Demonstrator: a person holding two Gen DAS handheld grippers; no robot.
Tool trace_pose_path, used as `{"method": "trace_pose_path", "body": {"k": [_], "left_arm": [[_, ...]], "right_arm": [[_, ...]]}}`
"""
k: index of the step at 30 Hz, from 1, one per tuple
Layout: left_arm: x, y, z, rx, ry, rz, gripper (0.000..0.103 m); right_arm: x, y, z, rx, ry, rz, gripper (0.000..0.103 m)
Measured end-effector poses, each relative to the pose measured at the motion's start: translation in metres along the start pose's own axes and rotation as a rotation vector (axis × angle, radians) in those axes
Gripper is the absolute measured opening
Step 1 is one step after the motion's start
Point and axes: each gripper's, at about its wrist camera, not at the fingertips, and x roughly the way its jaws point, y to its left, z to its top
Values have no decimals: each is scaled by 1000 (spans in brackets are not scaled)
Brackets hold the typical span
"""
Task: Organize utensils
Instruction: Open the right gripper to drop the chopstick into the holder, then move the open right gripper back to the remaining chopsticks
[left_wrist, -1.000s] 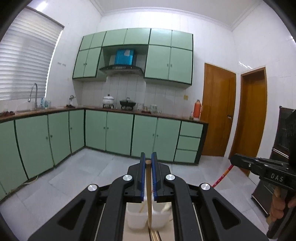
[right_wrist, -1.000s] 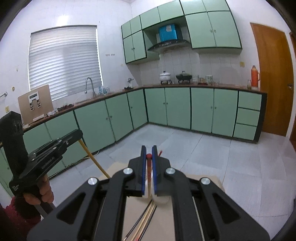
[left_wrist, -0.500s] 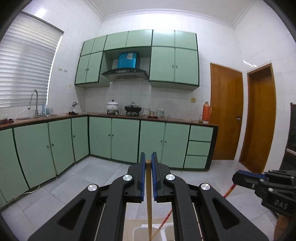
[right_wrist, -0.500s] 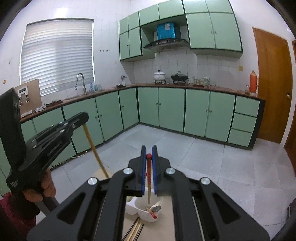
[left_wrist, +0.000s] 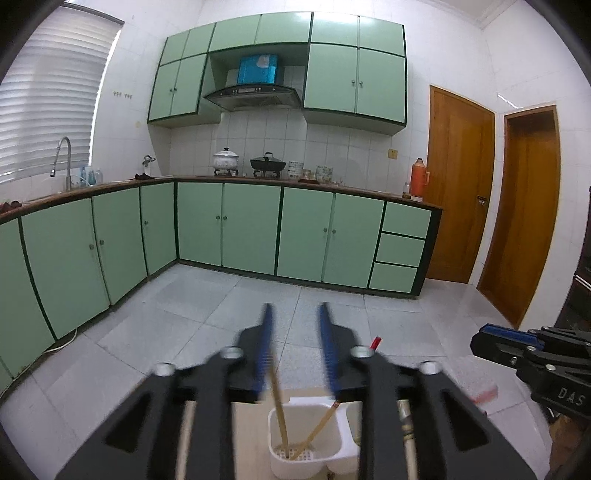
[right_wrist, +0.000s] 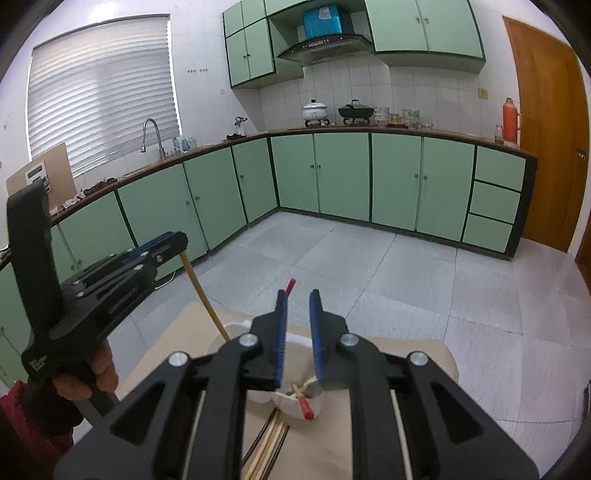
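A white two-part utensil holder (left_wrist: 308, 445) stands on a small tan table (right_wrist: 413, 354). My left gripper (left_wrist: 295, 350) is open just above it, and a tan wooden chopstick (left_wrist: 277, 410) stands free in the holder's perforated left part beside another chopstick (left_wrist: 317, 430). My right gripper (right_wrist: 297, 332) is open above the holder (right_wrist: 295, 404). A red-tipped chopstick (right_wrist: 290, 286) leans by its left finger, lower end in the holder. Loose chopsticks (right_wrist: 269, 443) lie on the table in front of the holder.
Green kitchen cabinets (left_wrist: 251, 229) line the far walls under a wooden counter with pots. Grey tiled floor (right_wrist: 406, 273) surrounds the table. Brown doors (left_wrist: 458, 188) stand at right. A dark cabinet (left_wrist: 580, 288) is at far right.
Both grippers opened and let go of their chopsticks, which now stand in the white holder. Both grippers tilted down, bringing the holder more into view.
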Motion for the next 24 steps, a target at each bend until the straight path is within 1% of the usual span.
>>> {"method": "trace_pose_path", "body": {"k": [1, 2, 3, 4, 7, 8, 9, 10, 12, 16, 18, 22, 24], "left_arm": [[-5, 0, -1, 2, -4, -4, 37], [-9, 0, -1, 4, -7, -6, 41], [-16, 0, -2, 5, -14, -8, 45], [-20, 1, -3, 4, -18, -9, 48], [-41, 3, -7, -13, -27, -10, 58], [-47, 4, -8, -18, -28, -12, 64], [-53, 4, -10, -22, -31, -15, 69], [-62, 4, -15, -26, -34, -18, 70], [-77, 3, -26, -33, -33, -18, 77], [-101, 0, -52, -43, -20, -10, 83], [-109, 0, -65, -50, -4, -13, 91], [-122, 3, -98, -73, 51, -4, 96], [-125, 6, -112, -79, 83, 1, 97]], "right_arm": [[-2, 0, 0, 5, -6, -2, 30], [-7, 0, -2, 10, -17, -8, 35], [-12, 0, -4, 15, -33, -16, 44], [-16, -1, -6, 18, -44, -23, 53], [-35, -4, -12, 34, -88, -63, 67], [-41, -4, -15, 39, -97, -66, 70], [-46, -6, -19, 45, -108, -70, 76], [-53, -6, -26, 52, -121, -78, 80], [-62, -6, -37, 58, -132, -86, 83], [-77, 2, -67, 34, -161, -131, 90], [-83, 10, -83, 7, -176, -142, 92], [-93, 17, -108, -15, -188, -160, 98], [-96, 17, -124, 3, -181, -165, 98]]}}
